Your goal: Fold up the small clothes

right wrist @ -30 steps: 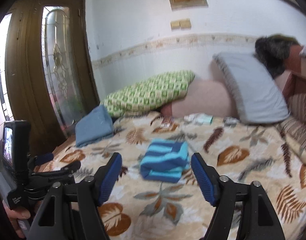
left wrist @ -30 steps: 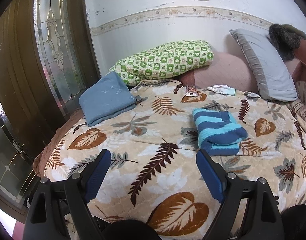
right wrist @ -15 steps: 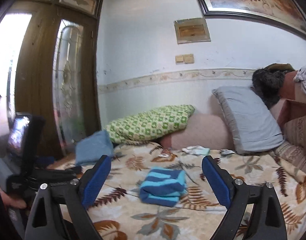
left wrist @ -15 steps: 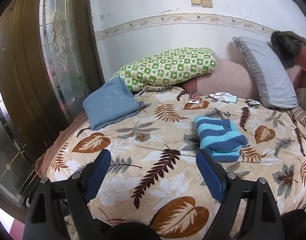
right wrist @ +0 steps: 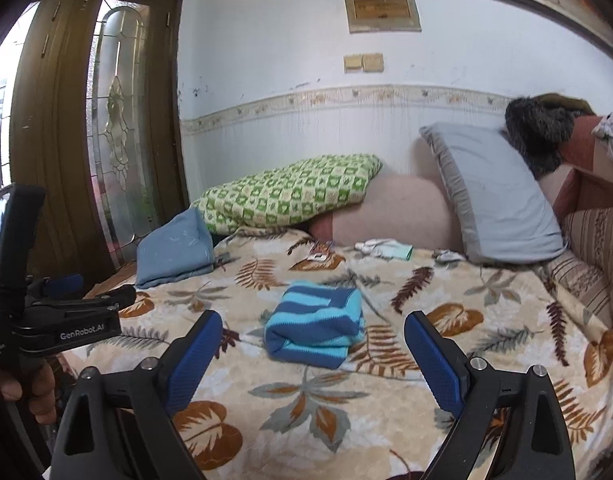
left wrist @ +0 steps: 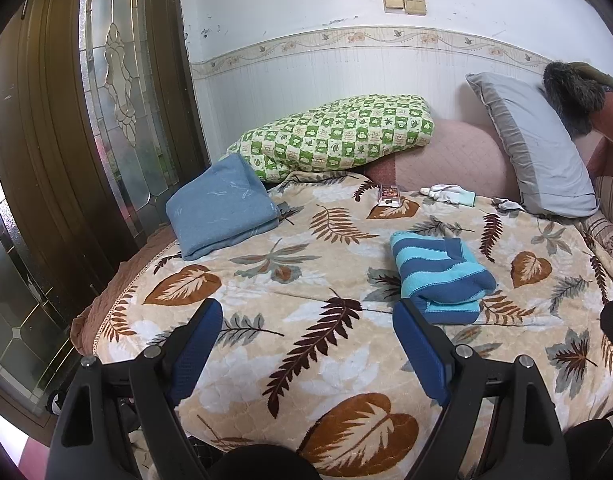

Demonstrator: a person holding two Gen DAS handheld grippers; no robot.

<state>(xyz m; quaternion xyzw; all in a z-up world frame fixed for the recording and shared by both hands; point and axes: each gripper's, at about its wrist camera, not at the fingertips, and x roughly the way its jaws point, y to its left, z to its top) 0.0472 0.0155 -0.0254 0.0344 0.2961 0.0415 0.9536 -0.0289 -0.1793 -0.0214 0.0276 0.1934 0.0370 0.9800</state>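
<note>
A folded garment with dark and light blue stripes [left wrist: 438, 276] [right wrist: 318, 332] lies on the leaf-patterned bedspread [left wrist: 306, 248]. My left gripper [left wrist: 306, 312] hovers over the spread to the garment's near left, open, with nothing between its blue pads. My right gripper [right wrist: 312, 322] is also open and empty, held back from the garment, which shows between its fingers farther off. The left gripper [right wrist: 94, 292] shows at the left edge of the right wrist view, with a hand [right wrist: 30, 384] holding it.
A folded blue blanket [left wrist: 222, 212] lies at the bed's left edge beside a glass-panelled wooden door [left wrist: 118, 100]. A green checked pillow [left wrist: 338, 136] and a grey pillow [left wrist: 534, 148] lean at the head. Small white socks [left wrist: 450, 194] and a small packet [left wrist: 388, 196] lie behind the garment.
The right gripper's jaws have spread wider and its view has tilted up and steadied. The striped garment has not moved. The left gripper has stayed almost still.
</note>
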